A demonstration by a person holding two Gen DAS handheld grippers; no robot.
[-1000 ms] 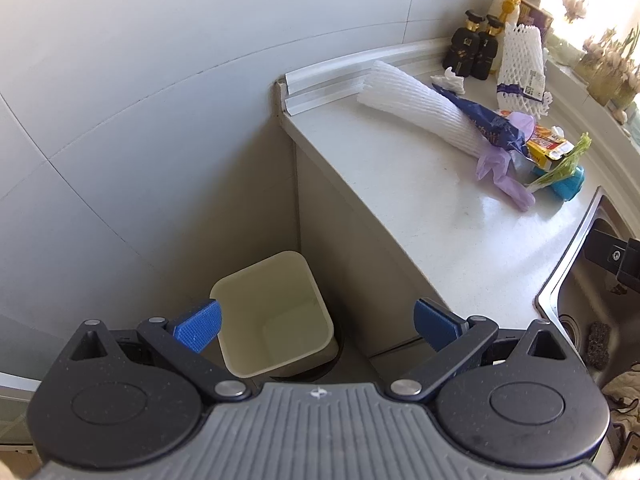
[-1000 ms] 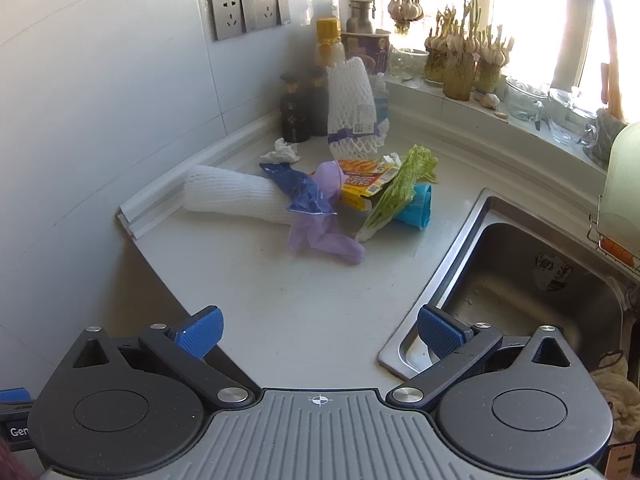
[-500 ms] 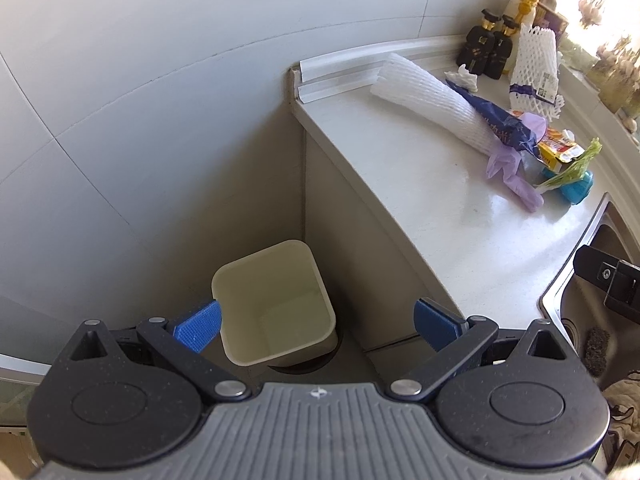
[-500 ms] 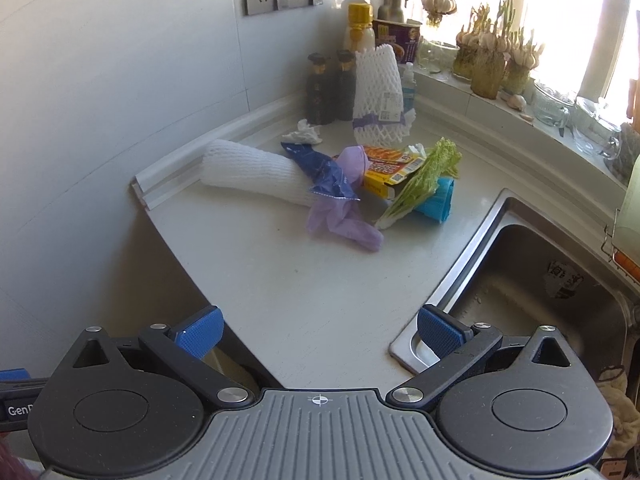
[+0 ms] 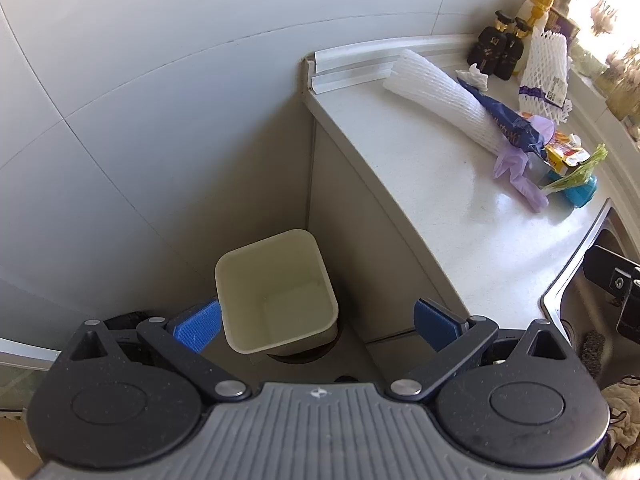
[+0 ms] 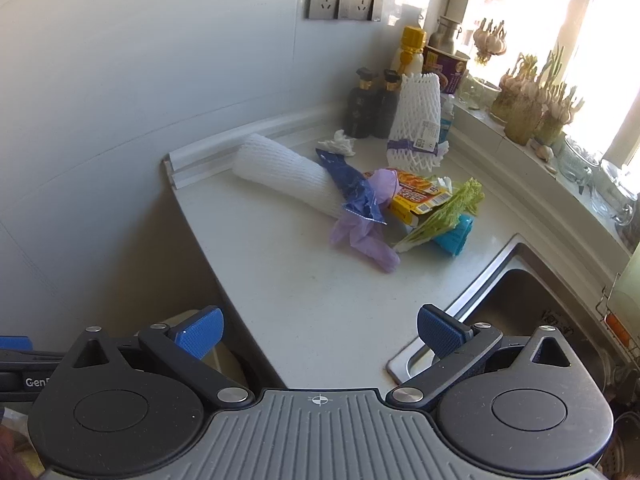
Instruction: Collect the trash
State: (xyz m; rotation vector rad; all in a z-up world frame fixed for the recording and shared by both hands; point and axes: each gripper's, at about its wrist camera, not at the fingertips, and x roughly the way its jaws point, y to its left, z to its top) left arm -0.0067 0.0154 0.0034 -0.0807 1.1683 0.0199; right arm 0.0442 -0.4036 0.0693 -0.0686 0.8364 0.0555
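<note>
Both jaws wide; trash pile point(image 6: 384, 204) well ahead.

Trash heaped on countertop point(image 6: 304, 304): white foam net sleeve point(image 6: 286, 176) lying flat | blue wrapper point(image 6: 352, 190) over purple glove point(image 6: 366, 240) | yellow carton point(image 6: 416, 196), torn | cream bin point(image 5: 276, 292) upright, empty, on floor beside cabinet
</note>
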